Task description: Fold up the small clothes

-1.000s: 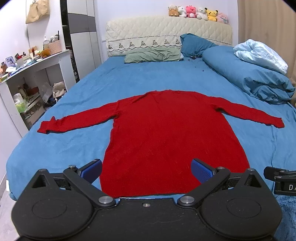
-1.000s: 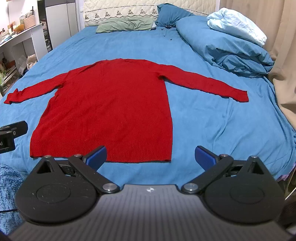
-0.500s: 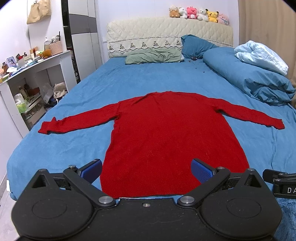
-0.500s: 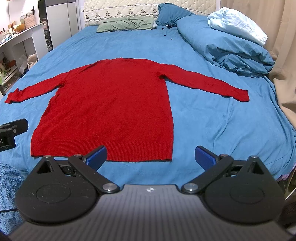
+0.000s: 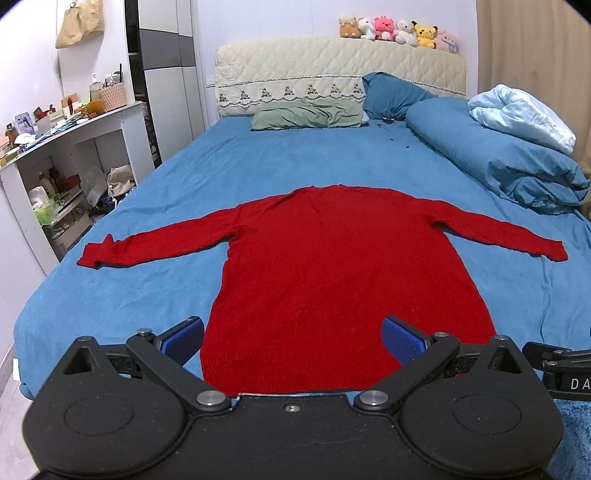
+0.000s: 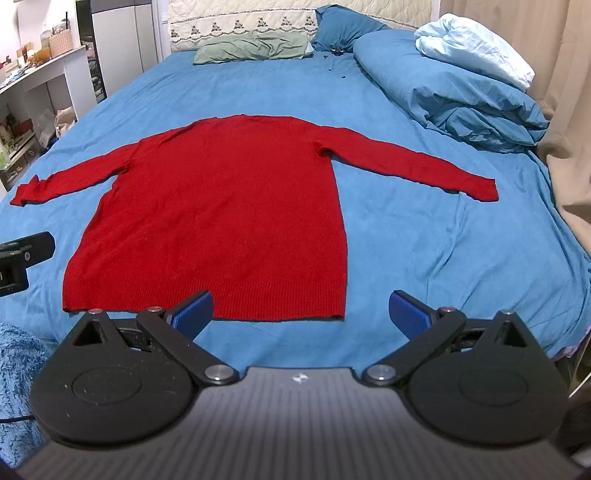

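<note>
Lying flat on the bed (image 5: 258, 166), red sweater (image 5: 332, 266) sleeves outspread, left gripper (image 5: 293, 334) and right gripper (image 6: 299, 308) near its hem, seemingly above it, fingers spread, grasping nothing.

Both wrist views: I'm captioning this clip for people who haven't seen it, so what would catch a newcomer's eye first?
The red sweater dominates: it lies flat in the middle of the blue bed, both sleeves spread wide, hem toward the cameras. Next come the two open grippers, left gripper and right gripper, each held just short of the hem and touching nothing. Farther back, a row of plush toys lines the top of the headboard.
</note>
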### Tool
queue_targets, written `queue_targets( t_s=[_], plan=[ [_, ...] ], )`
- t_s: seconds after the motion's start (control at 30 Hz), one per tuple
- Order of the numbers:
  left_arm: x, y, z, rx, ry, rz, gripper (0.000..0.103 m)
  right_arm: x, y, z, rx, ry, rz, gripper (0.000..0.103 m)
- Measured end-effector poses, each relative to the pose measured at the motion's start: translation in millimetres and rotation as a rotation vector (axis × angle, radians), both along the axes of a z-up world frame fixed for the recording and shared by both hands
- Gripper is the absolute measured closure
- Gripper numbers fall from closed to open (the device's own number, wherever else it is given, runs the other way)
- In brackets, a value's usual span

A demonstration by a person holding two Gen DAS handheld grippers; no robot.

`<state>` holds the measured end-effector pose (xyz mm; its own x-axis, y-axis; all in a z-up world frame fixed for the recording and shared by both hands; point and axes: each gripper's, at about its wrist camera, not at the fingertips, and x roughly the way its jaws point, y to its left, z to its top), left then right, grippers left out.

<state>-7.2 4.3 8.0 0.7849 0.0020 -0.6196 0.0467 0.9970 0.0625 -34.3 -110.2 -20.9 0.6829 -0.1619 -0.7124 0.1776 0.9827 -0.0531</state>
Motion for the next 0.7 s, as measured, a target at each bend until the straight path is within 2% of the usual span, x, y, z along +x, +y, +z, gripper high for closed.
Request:
queue_targets(
  t_s=[0.7],
  plan=[
    [3.1,2.3,-0.6,-0.012,0.013,0.005,0.000,-2.3,1.4,1.6,-0.001,-0.005,0.015,0.000]
  ],
)
